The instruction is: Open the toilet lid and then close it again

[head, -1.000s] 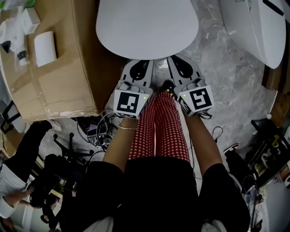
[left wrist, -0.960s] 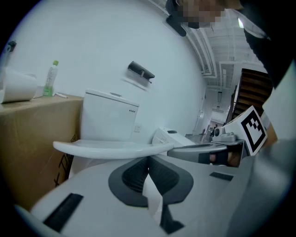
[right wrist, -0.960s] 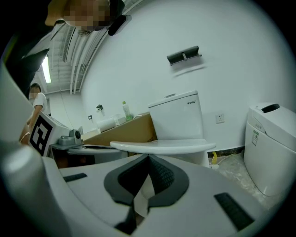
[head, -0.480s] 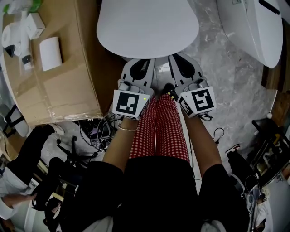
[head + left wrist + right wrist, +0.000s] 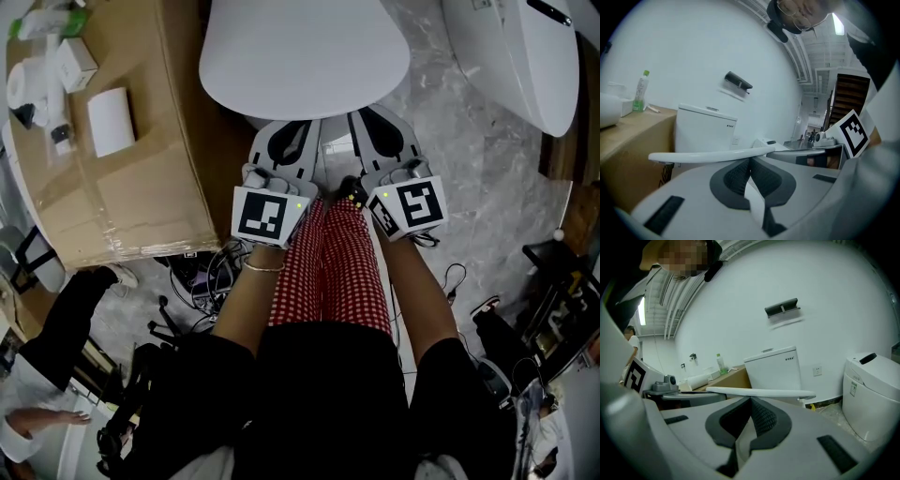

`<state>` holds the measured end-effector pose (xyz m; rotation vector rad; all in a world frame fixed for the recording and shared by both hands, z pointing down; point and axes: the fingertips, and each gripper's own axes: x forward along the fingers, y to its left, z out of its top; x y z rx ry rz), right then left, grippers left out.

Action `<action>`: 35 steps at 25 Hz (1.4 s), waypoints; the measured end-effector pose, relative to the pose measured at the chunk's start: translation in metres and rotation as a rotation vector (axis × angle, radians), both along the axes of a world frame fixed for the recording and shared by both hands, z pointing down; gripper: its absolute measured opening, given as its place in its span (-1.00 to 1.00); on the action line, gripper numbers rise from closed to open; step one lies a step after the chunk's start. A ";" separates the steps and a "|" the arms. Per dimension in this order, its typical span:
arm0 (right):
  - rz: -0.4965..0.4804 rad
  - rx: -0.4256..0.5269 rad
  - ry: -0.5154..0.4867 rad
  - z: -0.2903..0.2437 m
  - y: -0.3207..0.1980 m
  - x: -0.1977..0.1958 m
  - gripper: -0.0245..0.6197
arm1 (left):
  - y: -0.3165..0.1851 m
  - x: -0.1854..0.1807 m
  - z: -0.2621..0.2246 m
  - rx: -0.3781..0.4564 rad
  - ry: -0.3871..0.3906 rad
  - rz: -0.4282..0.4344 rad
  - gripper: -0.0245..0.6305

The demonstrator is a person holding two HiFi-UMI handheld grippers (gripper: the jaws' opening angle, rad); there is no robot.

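Jaws pressed together on nothing, the left gripper [image 5: 292,131] and right gripper [image 5: 370,122] sit side by side, tips just under the front edge of the white toilet lid [image 5: 305,52]. The lid lies level, directly ahead of and above both grippers. Beyond it stands the white tank [image 5: 705,129]. A cardboard box [image 5: 122,159] is near the left gripper's left. A second toilet [image 5: 516,56] stands well apart on the right gripper's right.

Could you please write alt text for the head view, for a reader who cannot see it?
From above, a person holds the left gripper and right gripper, tips at the front edge of a white toilet lid; a cardboard box stands left.
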<state>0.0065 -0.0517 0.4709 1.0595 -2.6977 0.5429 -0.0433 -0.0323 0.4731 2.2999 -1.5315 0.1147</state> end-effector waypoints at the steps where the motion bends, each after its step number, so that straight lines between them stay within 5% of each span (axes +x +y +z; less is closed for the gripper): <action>1: 0.004 0.002 -0.003 -0.002 -0.002 -0.001 -0.87 | -0.002 -0.001 -0.002 0.005 -0.005 0.003 -0.92; 20: 0.069 0.033 -0.035 -0.026 -0.029 -0.009 -0.87 | -0.022 -0.013 -0.026 0.053 -0.015 0.064 -0.92; 35: 0.043 0.025 -0.047 -0.037 -0.040 -0.012 -0.87 | -0.035 -0.017 -0.035 0.072 -0.036 0.018 -0.92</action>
